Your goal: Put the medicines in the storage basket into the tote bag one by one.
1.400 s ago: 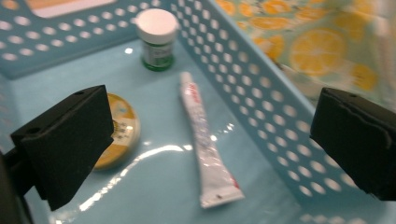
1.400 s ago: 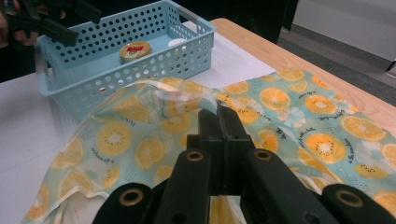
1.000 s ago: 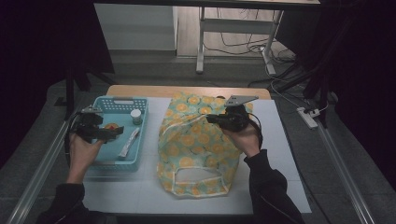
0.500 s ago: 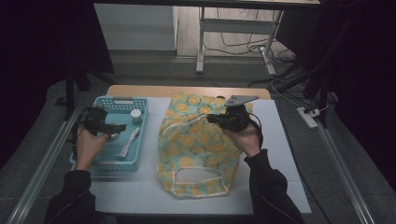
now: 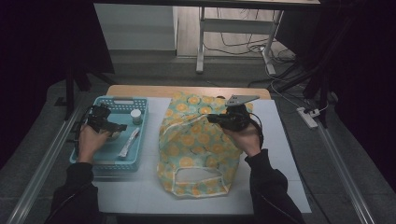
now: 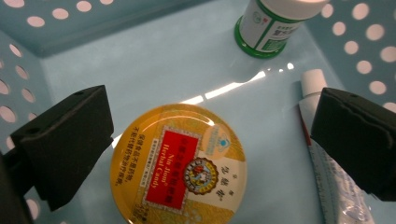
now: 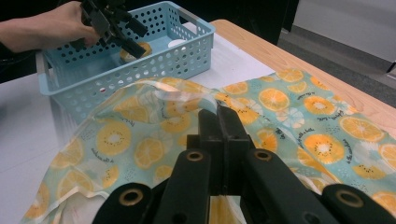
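The left gripper (image 6: 205, 140) hangs with its jaws spread either side of a round, glossy yellow tin (image 6: 179, 163) on the perforated blue plastic basket's (image 5: 140, 154) floor. The right gripper (image 7: 218, 122) pinches the orange-printed fabric bag's (image 5: 196, 140) rim.

We see a glossy printed tin lid (image 6: 179, 163) on the smooth, shiny plastic basket (image 6: 154, 56) floor — beside it a crinkled soft tube (image 6: 327, 177). The orange-print bag (image 7: 289, 116) looks like matt cloth; the table edge (image 7: 261, 42) is wood.
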Tool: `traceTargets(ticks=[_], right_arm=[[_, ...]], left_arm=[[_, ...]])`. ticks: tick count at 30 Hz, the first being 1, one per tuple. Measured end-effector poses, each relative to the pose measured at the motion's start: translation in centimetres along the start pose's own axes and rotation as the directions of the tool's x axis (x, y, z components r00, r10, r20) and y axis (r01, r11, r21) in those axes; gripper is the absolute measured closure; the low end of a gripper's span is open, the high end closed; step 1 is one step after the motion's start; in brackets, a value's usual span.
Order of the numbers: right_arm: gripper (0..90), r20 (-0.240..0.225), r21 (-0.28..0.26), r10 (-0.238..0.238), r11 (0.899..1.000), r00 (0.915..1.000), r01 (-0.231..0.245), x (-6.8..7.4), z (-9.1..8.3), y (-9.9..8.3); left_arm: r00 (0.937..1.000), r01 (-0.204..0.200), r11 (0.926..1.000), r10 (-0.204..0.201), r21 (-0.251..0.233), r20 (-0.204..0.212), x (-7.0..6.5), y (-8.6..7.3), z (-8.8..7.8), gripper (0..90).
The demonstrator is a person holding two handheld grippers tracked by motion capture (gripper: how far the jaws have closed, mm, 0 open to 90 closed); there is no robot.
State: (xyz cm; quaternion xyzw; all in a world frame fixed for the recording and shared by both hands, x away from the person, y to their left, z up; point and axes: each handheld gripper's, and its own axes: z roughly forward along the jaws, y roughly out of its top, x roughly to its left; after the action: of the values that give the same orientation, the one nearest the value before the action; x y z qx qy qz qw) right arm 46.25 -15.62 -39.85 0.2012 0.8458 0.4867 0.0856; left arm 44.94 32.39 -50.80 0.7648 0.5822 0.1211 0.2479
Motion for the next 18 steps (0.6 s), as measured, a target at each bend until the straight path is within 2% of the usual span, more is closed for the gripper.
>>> traceTargets(ticks=[11, 14, 18], right_arm=[[90.0, -0.002, 0.0, 0.004, 1.0, 1.0, -0.004, -0.1, -0.1, 0.0], [90.0, -0.004, 0.0, 0.004, 1.0, 1.0, -0.004, -0.1, 0.0, -0.1], [90.0, -0.003, -0.001, 0.002, 1.0, 1.0, -0.002, -0.1, 0.0, 0.0]], left_arm=[[0.9991, -0.029, 0.993, 0.033, 0.115, -0.028, -0.1, 0.1, 1.3, 0.0], [0.9996, -0.016, 0.9915, 0.019, 0.129, -0.02, -0.2, 0.0, 1.3, 0.0], [0.9993, -0.022, 0.9844, 0.027, 0.175, -0.027, -0.5, -0.1, 1.5, 0.0]])
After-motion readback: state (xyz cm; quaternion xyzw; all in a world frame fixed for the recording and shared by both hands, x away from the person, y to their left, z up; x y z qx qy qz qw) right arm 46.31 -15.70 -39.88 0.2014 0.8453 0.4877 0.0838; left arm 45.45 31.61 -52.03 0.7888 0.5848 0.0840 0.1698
